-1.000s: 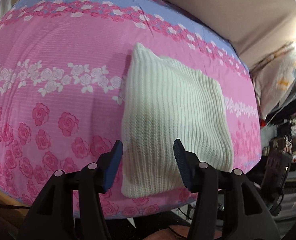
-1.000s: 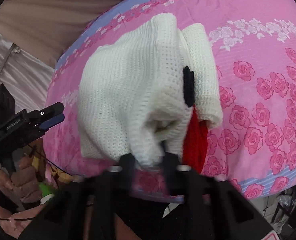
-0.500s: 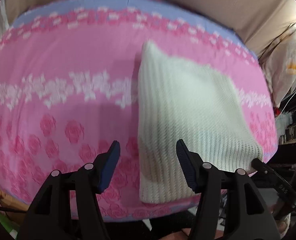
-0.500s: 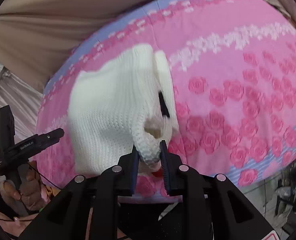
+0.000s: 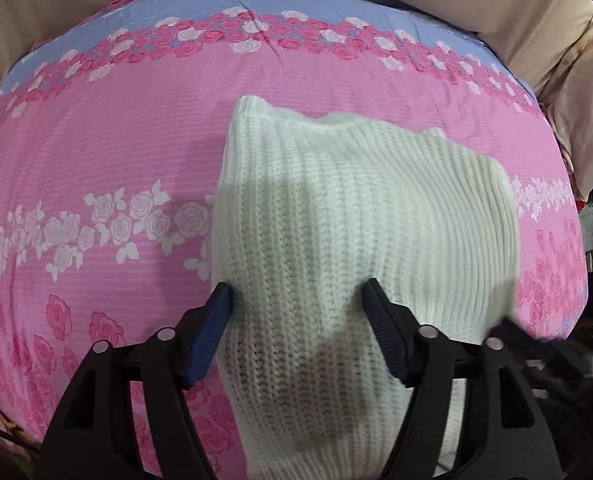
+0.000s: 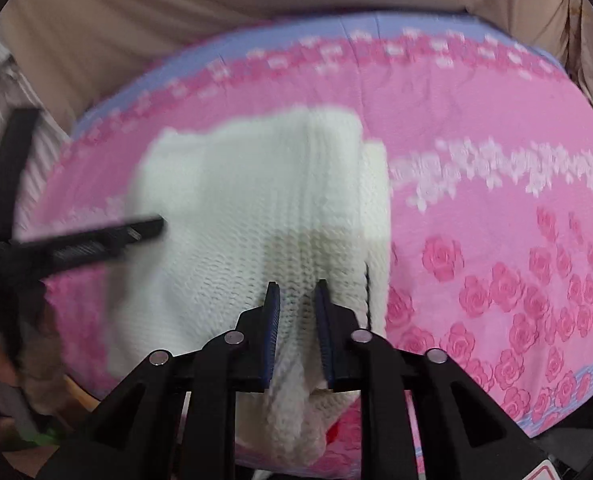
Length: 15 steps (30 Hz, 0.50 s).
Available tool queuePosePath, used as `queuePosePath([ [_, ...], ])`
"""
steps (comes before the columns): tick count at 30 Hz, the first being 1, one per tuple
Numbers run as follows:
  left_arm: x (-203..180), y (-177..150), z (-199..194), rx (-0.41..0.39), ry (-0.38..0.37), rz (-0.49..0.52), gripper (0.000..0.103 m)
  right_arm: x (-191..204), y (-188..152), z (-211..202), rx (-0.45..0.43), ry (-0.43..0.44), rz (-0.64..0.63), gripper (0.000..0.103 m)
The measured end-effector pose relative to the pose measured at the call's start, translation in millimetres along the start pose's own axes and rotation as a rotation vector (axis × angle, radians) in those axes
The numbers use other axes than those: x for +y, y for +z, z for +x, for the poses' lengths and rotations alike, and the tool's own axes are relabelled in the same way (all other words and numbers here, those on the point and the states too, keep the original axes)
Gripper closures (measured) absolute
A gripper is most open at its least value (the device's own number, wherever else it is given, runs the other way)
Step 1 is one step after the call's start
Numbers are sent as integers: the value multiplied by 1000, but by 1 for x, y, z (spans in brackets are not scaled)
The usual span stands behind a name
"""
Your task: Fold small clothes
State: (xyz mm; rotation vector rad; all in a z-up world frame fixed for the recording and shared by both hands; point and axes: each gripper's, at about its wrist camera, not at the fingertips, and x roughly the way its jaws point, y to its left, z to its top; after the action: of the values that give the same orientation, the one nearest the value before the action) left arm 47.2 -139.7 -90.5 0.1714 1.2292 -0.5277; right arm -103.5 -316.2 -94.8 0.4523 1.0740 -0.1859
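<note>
Sweater (image 5: 360,232) on floral sheet (image 5: 96,152); right fingers (image 6: 323,320) pinch near edge, left fingers (image 5: 212,332) spread, opening, astride.

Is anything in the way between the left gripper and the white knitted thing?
No. The left hand-held gripper, jaws open, hangs right over the white knitted garment on the pink bedspread, nothing between them.

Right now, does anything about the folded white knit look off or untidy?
Mostly neat. The white knit has an underlayer sticking out along its right side, and a bit of red peeks out at the near edge.
</note>
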Motion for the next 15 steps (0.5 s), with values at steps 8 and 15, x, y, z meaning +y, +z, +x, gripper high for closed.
queuePosePath([
  [8,-4,-5,-16,-7,2,-16,36,11,-12,-14,-3,6,-19,89],
  [15,-16,-19,-37,-45,38,32,36,23,-14,-39,-57,31,-22,86],
])
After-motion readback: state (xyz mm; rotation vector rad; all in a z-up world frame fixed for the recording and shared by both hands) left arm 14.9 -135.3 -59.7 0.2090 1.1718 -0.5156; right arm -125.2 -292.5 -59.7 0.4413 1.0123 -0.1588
